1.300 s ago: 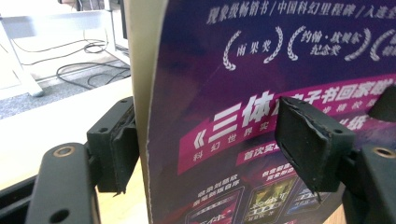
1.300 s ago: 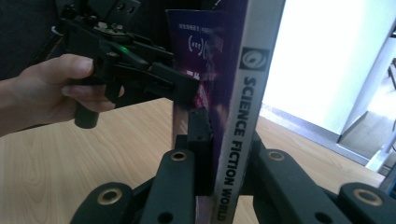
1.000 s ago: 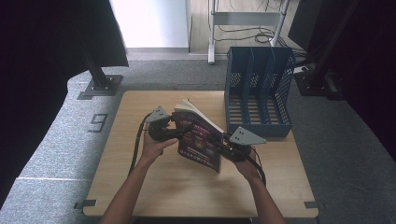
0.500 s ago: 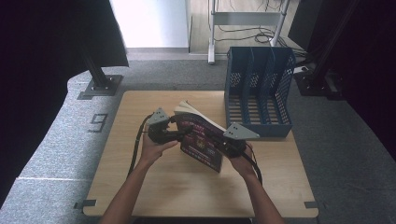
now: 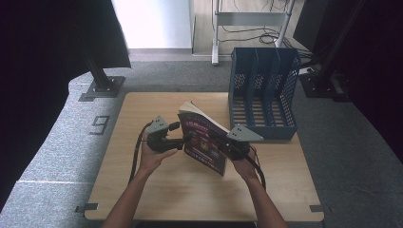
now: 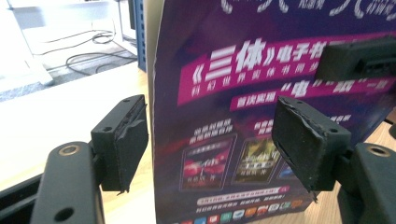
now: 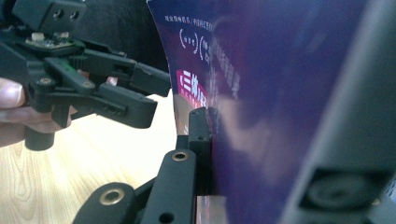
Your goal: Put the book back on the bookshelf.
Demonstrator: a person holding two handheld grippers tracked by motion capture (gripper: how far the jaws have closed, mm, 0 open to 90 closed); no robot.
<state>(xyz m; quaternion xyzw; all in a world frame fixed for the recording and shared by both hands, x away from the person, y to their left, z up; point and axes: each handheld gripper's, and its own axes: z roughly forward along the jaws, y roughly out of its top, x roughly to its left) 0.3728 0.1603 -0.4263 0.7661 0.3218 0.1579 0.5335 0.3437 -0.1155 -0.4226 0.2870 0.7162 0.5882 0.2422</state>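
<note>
A book with a purple cover (image 5: 204,142) stands tilted on its lower edge on the wooden table (image 5: 142,190). My right gripper (image 5: 221,142) is shut on the book's right side, and the cover (image 7: 280,93) is pinched between its jaws (image 7: 261,154). My left gripper (image 5: 185,138) is held at the book's left edge with its jaws open. In the left gripper view the cover (image 6: 243,93) stands just beyond the spread jaws (image 6: 215,135), its edge close to the left pad (image 6: 123,135); whether they touch I cannot tell. The right gripper's jaw (image 6: 359,56) rests on the cover farther off.
A blue slotted file holder (image 5: 263,95) stands at the table's back right, close behind the book. A black stand base (image 5: 102,88) sits on the grey floor at the left, and cables lie beyond the table.
Both hands stay about where they were, and the book remains upright between them.
</note>
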